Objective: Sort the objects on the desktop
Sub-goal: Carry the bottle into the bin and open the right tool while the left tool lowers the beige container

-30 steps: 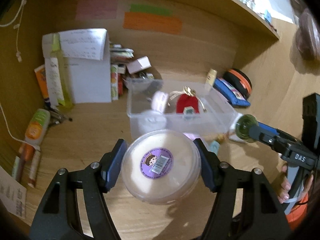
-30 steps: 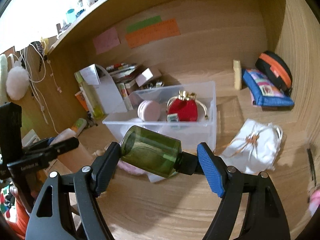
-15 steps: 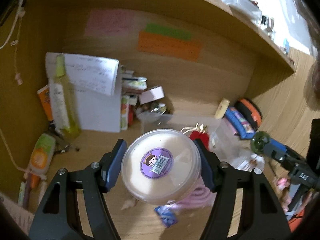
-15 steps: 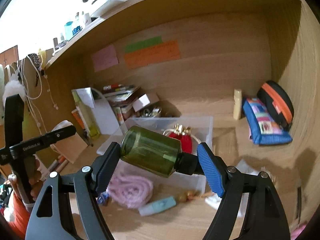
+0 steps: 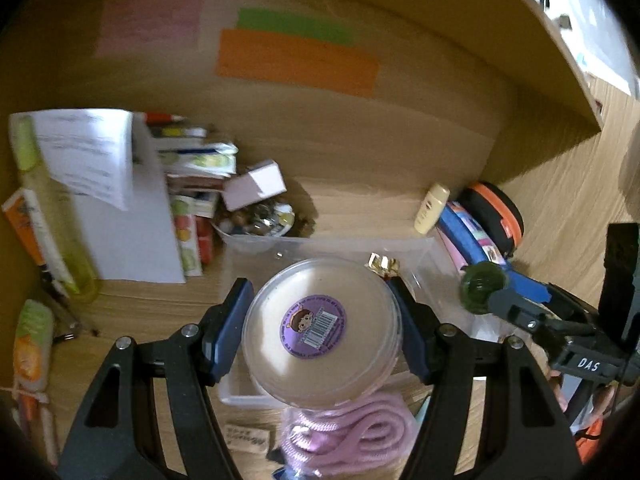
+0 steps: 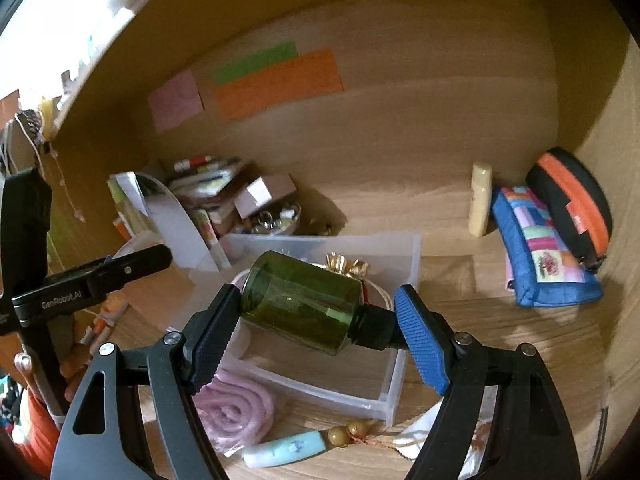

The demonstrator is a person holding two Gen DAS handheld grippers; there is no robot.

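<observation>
My left gripper (image 5: 322,330) is shut on a round cream container (image 5: 320,330) with a purple sticker, held above the near left part of a clear plastic bin (image 5: 340,246). My right gripper (image 6: 316,316) is shut on a dark green bottle (image 6: 302,306) with a black cap, held sideways over the same bin (image 6: 400,384). The right gripper and bottle (image 5: 482,294) also show at the right of the left wrist view. A gold-topped red pouch (image 6: 346,266) lies in the bin, mostly hidden.
A pink cord coil (image 6: 236,410), a pale blue tube with beads (image 6: 286,448) and a white cloth lie in front of the bin. A blue pouch (image 6: 536,248), an orange-black case (image 6: 572,200), a cream tube (image 6: 480,200), papers and books (image 5: 116,208) stand behind.
Both grippers with their loads have moved forward and lower over the bin. The bin and back wall look closer and the pink cord now sits near the bottom edge.
</observation>
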